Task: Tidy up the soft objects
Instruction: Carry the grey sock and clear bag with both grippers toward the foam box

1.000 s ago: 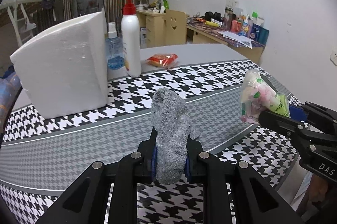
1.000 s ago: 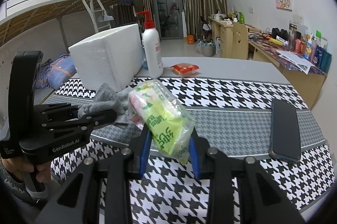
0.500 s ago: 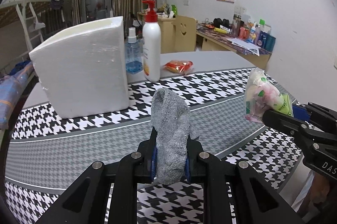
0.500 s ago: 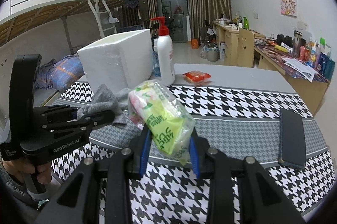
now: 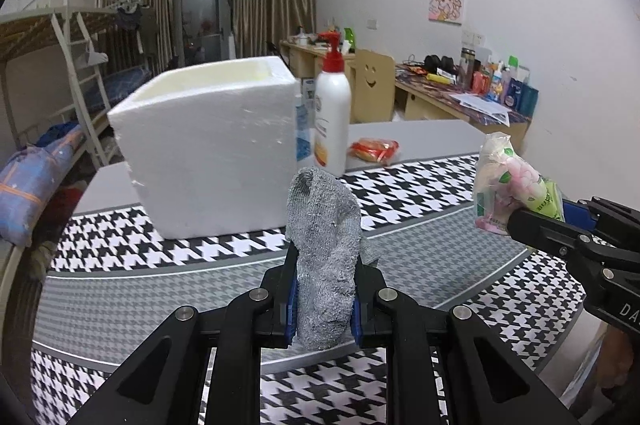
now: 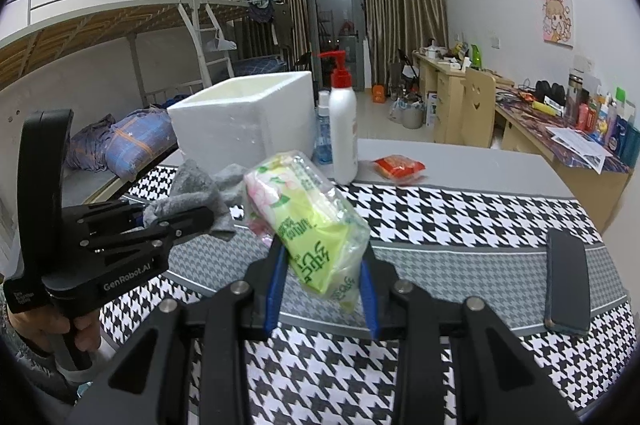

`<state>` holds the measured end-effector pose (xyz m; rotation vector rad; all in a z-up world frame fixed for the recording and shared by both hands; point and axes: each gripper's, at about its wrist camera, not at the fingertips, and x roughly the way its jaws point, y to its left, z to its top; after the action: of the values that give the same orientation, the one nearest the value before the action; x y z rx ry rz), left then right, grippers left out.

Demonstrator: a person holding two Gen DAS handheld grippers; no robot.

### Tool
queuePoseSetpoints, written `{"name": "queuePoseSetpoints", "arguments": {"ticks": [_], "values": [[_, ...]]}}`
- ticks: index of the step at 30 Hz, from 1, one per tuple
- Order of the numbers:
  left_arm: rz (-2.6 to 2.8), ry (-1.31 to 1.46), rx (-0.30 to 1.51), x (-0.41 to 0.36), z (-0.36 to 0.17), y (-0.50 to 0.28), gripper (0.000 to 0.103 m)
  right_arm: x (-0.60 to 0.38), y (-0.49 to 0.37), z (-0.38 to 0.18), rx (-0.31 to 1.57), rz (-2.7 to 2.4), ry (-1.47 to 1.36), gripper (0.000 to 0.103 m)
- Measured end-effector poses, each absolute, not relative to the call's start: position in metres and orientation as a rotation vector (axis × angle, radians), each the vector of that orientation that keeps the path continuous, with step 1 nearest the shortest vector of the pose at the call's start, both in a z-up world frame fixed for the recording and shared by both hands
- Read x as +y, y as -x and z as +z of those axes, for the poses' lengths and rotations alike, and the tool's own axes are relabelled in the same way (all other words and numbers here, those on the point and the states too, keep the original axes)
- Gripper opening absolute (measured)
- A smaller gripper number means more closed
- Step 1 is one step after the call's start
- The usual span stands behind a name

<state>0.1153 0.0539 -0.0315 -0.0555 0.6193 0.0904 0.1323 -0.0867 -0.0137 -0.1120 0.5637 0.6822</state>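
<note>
My left gripper (image 5: 324,299) is shut on a grey sock (image 5: 324,245) that stands up between its fingers, held above the table. The sock also shows in the right wrist view (image 6: 196,191). My right gripper (image 6: 322,289) is shut on a green and pink tissue pack (image 6: 308,225), also above the table; the pack shows at the right of the left wrist view (image 5: 508,181). An open white foam box (image 5: 208,153) stands on the table beyond the sock, slightly left; it also shows in the right wrist view (image 6: 244,117).
A white pump bottle (image 5: 332,113) and a small blue spray bottle (image 6: 322,141) stand right of the box. A red snack packet (image 5: 374,149) lies behind them. A dark phone (image 6: 568,285) lies on the houndstooth tablecloth (image 6: 460,213) at right.
Both grippers have risen and tilted up with their loads; the foam box now sits more central in the left wrist view and its open top shows.
</note>
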Motion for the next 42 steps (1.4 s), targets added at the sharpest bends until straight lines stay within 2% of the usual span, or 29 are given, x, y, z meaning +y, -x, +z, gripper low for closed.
{"name": "queuePoseSetpoints", "arguments": {"ticks": [42], "values": [[0.210,0.000,0.408,0.100,0.042,-0.115,0.021,-0.033,-0.144,0.051,0.426,0.691,0.120,0.038]]}}
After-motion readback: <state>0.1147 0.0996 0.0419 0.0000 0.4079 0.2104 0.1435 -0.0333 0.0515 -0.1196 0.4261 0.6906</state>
